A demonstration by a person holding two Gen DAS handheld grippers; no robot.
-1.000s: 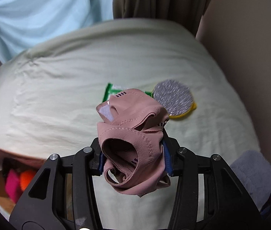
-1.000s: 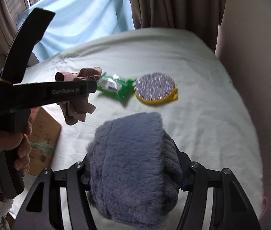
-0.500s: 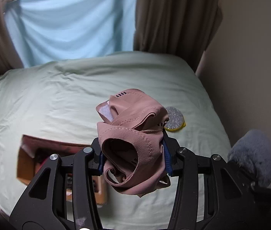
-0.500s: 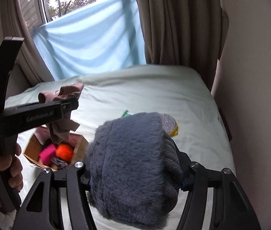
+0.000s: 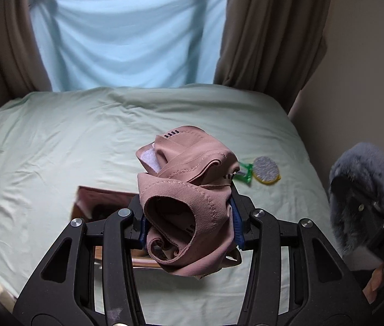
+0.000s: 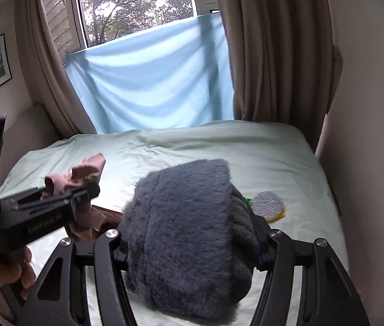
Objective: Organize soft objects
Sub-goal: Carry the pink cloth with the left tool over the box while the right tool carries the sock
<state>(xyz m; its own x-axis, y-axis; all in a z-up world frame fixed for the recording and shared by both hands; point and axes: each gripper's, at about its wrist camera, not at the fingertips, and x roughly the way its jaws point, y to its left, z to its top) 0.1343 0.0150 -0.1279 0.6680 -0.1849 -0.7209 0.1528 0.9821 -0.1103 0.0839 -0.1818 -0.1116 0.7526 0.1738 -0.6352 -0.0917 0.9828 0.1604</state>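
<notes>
Showing both hand-held grippers raised above a bed (image 5: 56, 141) covered in a pale green sheet, each loaded with one soft item. The left gripper (image 5: 189, 224) is clamped on a bunched pink fabric garment (image 5: 189, 190), which fills the gap between its blue-padded jaws and bulges out above and below them; stitched seams and a pale fastening patch show on its folds. In the right wrist view the same gripper (image 6: 83, 193) appears from the side at lower left, gripped by the person's hand (image 6: 15, 274), with the pink garment (image 6: 83, 171) hanging off its tip. The right gripper (image 6: 192, 244) is closed around a grey plush item (image 6: 186, 231), a thick furry bundle wedged between its jaws and spilling over them toward the camera; in the left wrist view this bundle (image 5: 368, 174) sits at the right edge. On the sheet beneath the left gripper lies an open cardboard box (image 5: 94, 201), largely hidden behind the garment and the gripper frame, so its contents cannot be made out. Further right on the sheet rest a round grey pad with a yellow rim (image 5: 266, 169) and, touching it, a small green packet (image 5: 245, 172). A light blue cloth (image 6: 151, 81) hangs across the window between brown curtains (image 6: 276, 49) at the head of the bed.
</notes>
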